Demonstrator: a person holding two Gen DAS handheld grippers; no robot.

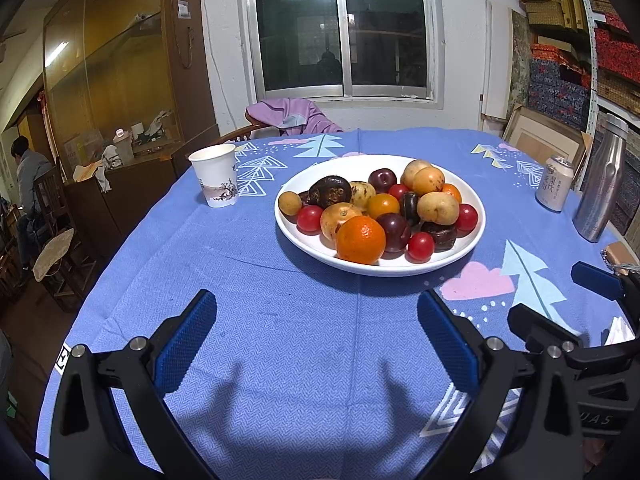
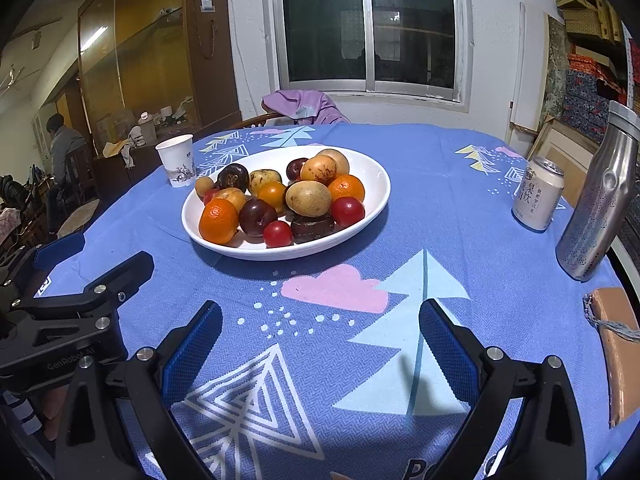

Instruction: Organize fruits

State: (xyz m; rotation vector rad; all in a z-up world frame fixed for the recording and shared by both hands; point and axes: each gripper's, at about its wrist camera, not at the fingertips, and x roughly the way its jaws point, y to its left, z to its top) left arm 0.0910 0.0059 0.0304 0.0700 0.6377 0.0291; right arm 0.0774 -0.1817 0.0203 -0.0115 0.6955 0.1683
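A white plate (image 1: pixel 460 254) sits mid-table, piled with fruit: an orange mandarin (image 1: pixel 360 240) at the front, red cherry tomatoes (image 1: pixel 421 246), dark plums (image 1: pixel 394 231), yellow-brown fruits (image 1: pixel 438 208) and dark wrinkled ones (image 1: pixel 330 191). The plate also shows in the right wrist view (image 2: pixel 376 172), with the mandarin (image 2: pixel 218 222) at its front left. My left gripper (image 1: pixel 318 320) is open and empty, low over the cloth short of the plate. My right gripper (image 2: pixel 320 328) is open and empty, near and right of the plate. Each gripper shows at the edge of the other's view.
A blue patterned tablecloth (image 1: pixel 248 272) covers the table. A paper cup (image 1: pixel 216 176) stands at the left, a drink can (image 2: pixel 538 194) and a steel bottle (image 2: pixel 600 200) at the right. A brown pouch (image 2: pixel 620 352) lies near the right edge. A chair with purple cloth (image 1: pixel 292 116) stands behind.
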